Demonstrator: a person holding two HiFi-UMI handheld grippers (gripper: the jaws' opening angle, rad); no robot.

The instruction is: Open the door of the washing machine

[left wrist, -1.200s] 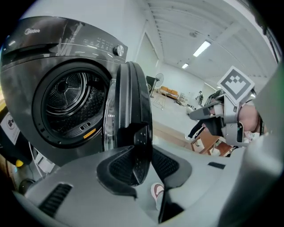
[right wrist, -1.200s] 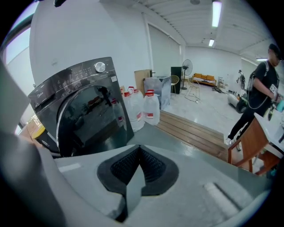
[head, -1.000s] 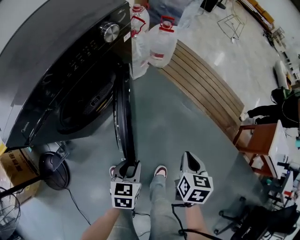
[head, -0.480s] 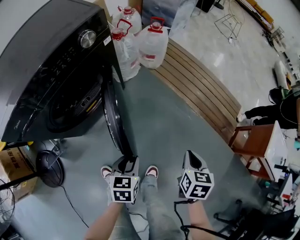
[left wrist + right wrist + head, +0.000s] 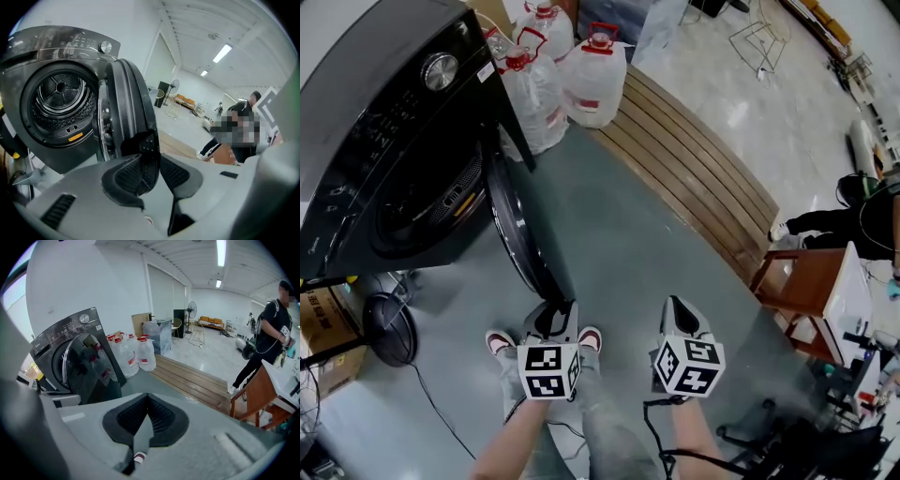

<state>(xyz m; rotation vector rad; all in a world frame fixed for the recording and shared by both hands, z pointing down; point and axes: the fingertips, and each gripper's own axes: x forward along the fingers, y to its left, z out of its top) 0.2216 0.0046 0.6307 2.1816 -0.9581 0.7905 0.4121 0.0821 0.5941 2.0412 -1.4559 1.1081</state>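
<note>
Pinching door [image 5: 129, 101] edge: left gripper [image 5: 150, 156] fingers; right gripper [image 5: 147, 397] fingers pressed together; jug labels [image 5: 584, 105] unreadable.

Two bare forearms reach forward and down, the left forearm [image 5: 508, 439] and the right forearm [image 5: 701, 448] each ending in a pale grey gripper topped with a marker cube; the left gripper [image 5: 553, 317] points steeply down, its jaws clamped on the edge of the door [image 5: 517, 246]; the right gripper [image 5: 677, 314] hangs beside it, apart, tilted down likewise, jaws pressed together on nothing; legs in jeans [image 5: 605, 422] stand between the arms.
</note>
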